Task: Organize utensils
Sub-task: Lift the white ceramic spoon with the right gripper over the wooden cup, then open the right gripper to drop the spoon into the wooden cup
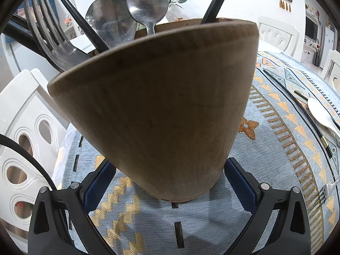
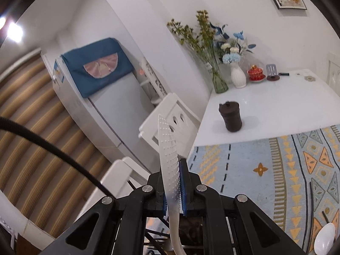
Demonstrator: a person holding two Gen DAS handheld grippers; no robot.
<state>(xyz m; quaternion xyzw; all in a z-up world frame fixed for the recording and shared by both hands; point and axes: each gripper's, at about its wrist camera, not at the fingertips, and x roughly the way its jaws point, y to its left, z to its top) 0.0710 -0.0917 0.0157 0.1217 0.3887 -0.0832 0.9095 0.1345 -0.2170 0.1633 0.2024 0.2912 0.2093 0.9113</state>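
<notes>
A tilted wooden utensil holder (image 1: 157,110) fills the left wrist view. My left gripper (image 1: 167,170) is shut on its base, a blue pad against each side. In the holder stand a dark fork (image 1: 48,38), two metal spoons (image 1: 146,2) and black chopsticks (image 1: 78,19). In the right wrist view my right gripper (image 2: 174,167) is shut on a white dotted rice paddle (image 2: 169,150). The paddle's blade points up past the fingertips and its handle runs down under the jaws. A white spoon (image 2: 325,240) and a black chopstick (image 1: 297,106) lie on the patterned tablecloth (image 2: 265,165).
A dark brown jar (image 2: 230,116) stands on the bare white table beyond the cloth. Vases of flowers (image 2: 238,74) and a red cup (image 2: 255,73) are at the far wall. White chairs (image 2: 170,116) stand along the table's edge. A fridge (image 2: 102,106) with a blue cover stands behind them.
</notes>
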